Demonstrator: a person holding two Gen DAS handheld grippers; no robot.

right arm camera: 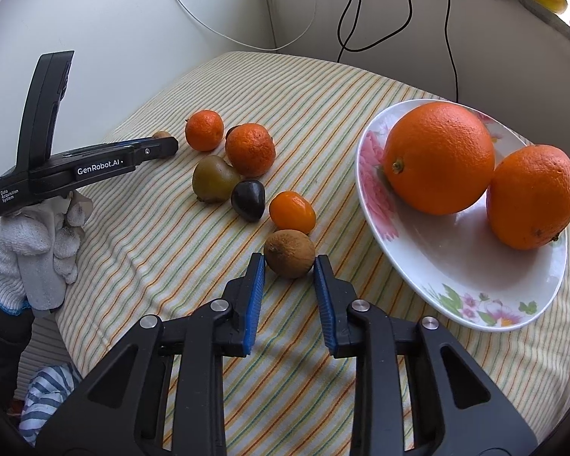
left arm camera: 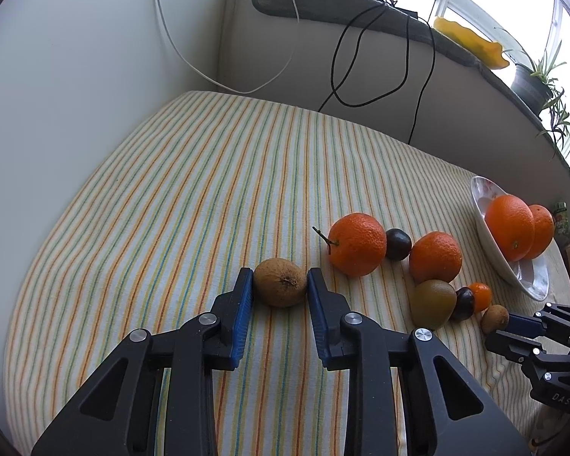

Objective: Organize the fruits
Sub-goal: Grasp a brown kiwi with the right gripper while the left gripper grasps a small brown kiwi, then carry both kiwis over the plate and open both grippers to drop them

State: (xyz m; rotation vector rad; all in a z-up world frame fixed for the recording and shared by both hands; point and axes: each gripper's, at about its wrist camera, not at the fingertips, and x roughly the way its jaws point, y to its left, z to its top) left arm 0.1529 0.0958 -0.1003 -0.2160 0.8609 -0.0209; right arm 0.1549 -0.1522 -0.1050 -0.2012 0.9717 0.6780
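Note:
My left gripper [left arm camera: 280, 283] has its blue pads against both sides of a brown kiwi [left arm camera: 281, 282] that rests on the striped cloth. My right gripper [right arm camera: 289, 266] stands around a second brown kiwi [right arm camera: 289, 253], with small gaps at each pad. Two tangerines [left arm camera: 357, 244] [left arm camera: 435, 257], a green kiwi [left arm camera: 433, 304], two dark plums [left arm camera: 398, 244] [left arm camera: 463, 303] and a kumquat [left arm camera: 480, 295] lie in a cluster on the cloth. A flowered white plate [right arm camera: 456, 288] holds two large oranges [right arm camera: 439, 157] [right arm camera: 532, 195].
The striped cloth [left arm camera: 193, 190] covers the table up to a white wall. Black and white cables [left arm camera: 361, 68] hang behind. A sill with a yellow object [left arm camera: 471, 41] and potted plants [left arm camera: 535, 79] runs along the back right. A gloved hand [right arm camera: 38, 250] holds the left gripper.

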